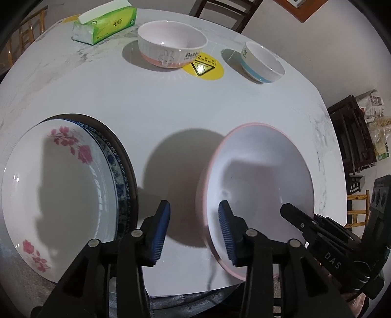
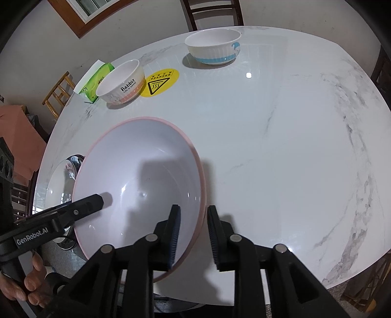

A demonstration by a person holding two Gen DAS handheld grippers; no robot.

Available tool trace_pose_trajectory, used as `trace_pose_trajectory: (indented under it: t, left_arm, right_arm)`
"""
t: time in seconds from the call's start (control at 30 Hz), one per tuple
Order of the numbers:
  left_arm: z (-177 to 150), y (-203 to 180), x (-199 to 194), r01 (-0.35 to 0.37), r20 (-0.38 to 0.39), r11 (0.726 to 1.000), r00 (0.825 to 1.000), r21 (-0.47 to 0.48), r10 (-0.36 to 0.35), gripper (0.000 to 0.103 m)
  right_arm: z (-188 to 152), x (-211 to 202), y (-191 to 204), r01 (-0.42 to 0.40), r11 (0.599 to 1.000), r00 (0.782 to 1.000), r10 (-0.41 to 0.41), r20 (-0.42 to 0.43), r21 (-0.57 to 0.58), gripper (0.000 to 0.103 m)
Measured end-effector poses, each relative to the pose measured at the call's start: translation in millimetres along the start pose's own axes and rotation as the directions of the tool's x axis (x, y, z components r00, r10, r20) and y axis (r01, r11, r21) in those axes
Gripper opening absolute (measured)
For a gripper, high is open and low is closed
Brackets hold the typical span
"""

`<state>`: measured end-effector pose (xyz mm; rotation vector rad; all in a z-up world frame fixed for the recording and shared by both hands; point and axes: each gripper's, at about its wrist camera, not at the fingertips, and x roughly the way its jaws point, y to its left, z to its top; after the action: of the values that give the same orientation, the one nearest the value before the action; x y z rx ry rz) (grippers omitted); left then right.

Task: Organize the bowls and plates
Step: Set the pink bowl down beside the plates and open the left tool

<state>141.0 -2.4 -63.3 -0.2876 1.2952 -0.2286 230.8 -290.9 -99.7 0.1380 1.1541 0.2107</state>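
A large white bowl with a pink rim (image 1: 264, 176) (image 2: 146, 176) stands near the table's front edge. My left gripper (image 1: 194, 205) straddles its left rim, one blue pad inside and one outside, with clear gaps, so it is open. My right gripper (image 2: 193, 208) straddles the right rim the same way, more narrowly, and its pads do not press on it. A stack of plates (image 1: 61, 186) with a pink-flowered plate on top lies to the left. A pink rabbit bowl (image 1: 171, 44) (image 2: 122, 83) and a blue-banded bowl (image 1: 264, 62) (image 2: 213, 46) stand at the far side.
A green tissue pack (image 1: 105, 23) (image 2: 96, 80) and a round yellow warning sticker (image 1: 205, 67) (image 2: 160, 82) lie near the rabbit bowl. Wooden chairs (image 2: 212, 12) surround the white marble table (image 2: 281, 146). A person's hand (image 2: 31, 281) holds the left gripper's handle.
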Motion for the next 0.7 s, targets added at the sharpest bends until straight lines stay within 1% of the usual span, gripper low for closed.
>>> trace_pose_trajectory:
  t: [0.03,0.13,0.27,0.33,0.7]
  left_arm:
    - [0.1,1.1,-1.4,0.001,0.002,1.000,1.000,-0.003,-0.001,0.045]
    - [0.0,3.6,-7.2,0.011,0.014,1.000,1.000,-0.008,-0.011,0.051]
    - [0.5,3.3,-13.8,0.014,0.038,1.000,0.999,-0.002,-0.014,0.054]
    - [0.7,2.8,-16.9,0.016,0.049,1.000,0.999,0.002,-0.016,0.057]
    - [4.2,4.3,-28.8,0.037,0.080,0.999,0.996,0.014,-0.038,0.060]
  right_arm:
    - [0.4,-0.6,-0.5,0.000,1.000,1.000,0.000,0.002,0.001,0.028]
    - [1.8,-3.8,-1.0,-0.002,1.000,1.000,0.002,0.013,0.003,0.029]
    - [4.0,-11.0,-1.5,-0.014,1.000,0.999,0.014,0.031,0.001,0.031]
    - [4.9,-15.1,-1.4,-0.011,1.000,0.999,0.011,0.040,-0.001,0.031]
    - [17.2,-34.3,8.0,0.012,0.999,0.995,-0.008,0.096,-0.045,0.031]
